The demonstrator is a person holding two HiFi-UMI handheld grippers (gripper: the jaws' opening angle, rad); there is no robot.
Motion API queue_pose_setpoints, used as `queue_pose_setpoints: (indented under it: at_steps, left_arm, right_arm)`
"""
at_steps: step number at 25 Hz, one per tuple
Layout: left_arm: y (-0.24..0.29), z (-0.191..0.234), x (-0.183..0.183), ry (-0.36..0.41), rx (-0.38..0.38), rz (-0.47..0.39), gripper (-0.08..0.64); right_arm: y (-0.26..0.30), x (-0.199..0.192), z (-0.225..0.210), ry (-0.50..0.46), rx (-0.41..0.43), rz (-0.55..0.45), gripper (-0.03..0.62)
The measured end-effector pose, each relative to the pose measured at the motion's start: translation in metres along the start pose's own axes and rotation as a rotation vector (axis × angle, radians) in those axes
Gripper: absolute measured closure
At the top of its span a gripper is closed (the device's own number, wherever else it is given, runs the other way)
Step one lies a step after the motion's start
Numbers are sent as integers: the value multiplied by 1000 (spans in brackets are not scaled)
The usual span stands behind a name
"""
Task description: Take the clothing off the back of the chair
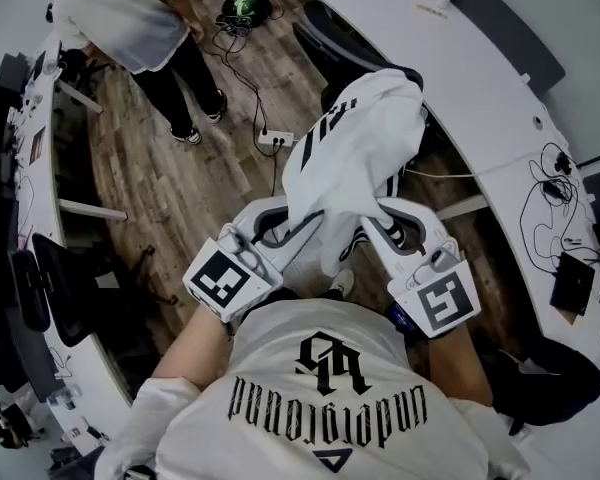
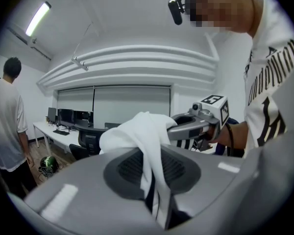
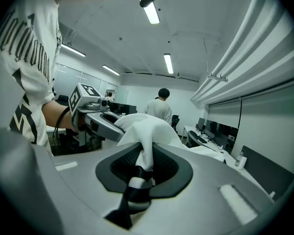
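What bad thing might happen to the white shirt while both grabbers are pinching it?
1. The left gripper and the right gripper each pinch only a small fold of the white garment, so the cloth might slip out and drop to the floor.
2. The garment's far end seems to lie over the chair back. Pulling from here could snag it there or drag the chair along.
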State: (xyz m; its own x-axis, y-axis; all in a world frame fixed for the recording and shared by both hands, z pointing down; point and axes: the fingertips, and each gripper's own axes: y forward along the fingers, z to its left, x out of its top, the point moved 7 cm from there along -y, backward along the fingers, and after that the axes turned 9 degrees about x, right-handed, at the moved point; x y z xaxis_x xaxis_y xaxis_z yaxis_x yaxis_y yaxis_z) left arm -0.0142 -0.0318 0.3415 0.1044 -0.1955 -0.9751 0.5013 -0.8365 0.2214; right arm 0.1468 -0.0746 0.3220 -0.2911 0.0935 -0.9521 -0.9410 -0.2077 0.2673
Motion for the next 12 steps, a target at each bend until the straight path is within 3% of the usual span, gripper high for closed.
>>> queue_pose_setpoints:
  at_steps: [12]
  left_arm:
    - [-111,29,-22,36,-124,-32,459]
  right_arm:
    - [58,34,111,27,-90,28,538]
